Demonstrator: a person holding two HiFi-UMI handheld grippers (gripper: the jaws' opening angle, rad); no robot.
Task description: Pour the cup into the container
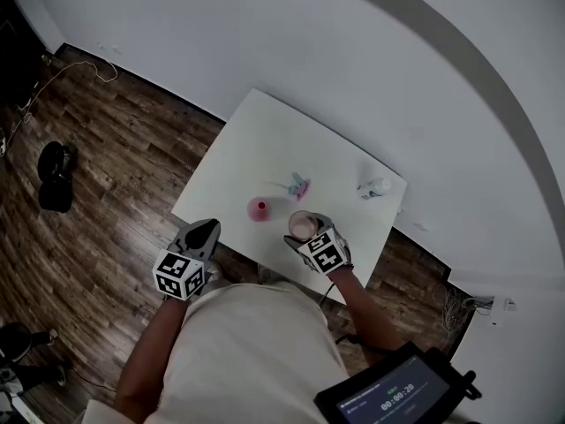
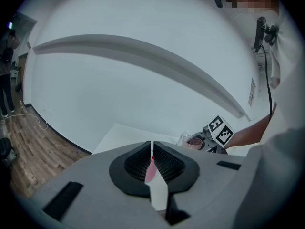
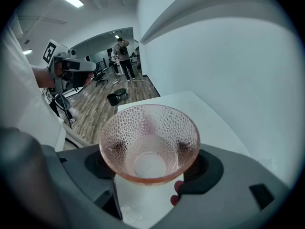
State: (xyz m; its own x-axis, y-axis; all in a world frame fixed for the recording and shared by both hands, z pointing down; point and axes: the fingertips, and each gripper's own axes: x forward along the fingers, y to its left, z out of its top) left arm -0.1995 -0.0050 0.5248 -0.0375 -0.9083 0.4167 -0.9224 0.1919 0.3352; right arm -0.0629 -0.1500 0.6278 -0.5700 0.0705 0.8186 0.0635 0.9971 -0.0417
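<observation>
**Cup in right gripper, beside container**

Cup (image 3: pixel 149 137): pink, clear, dimpled. It was pinched between the 2 jaws of the right gripper (image 1: pixel 306 230), 1 pad on each side of its wall. In the right gripper view its mouth faced the camera and the base looked clear. It sat over the near edge of the white table (image 1: pixel 265 140); couldn't tell if it touched the top.

Pink container (image 1: pixel 259 208): on the table just beside the cup, on the cup's left, apart from it.

Left gripper (image 2: pixel 152 149): jaws pressed nearly together, only a thin slit, nothing gripped. It was at the table's near edge, left of the container. The container showed as a pink sliver through the slit.

Further back on the table: 1 small pink-and-blue item (image 1: pixel 298 186) behind the cup, and 1 clear crumpled item (image 1: pixel 375 186) near the right corner, well apart from both.

Around the table: wood floor (image 1: pixel 106 148), with a black object (image 1: pixel 55 177) lying on it at left.
</observation>
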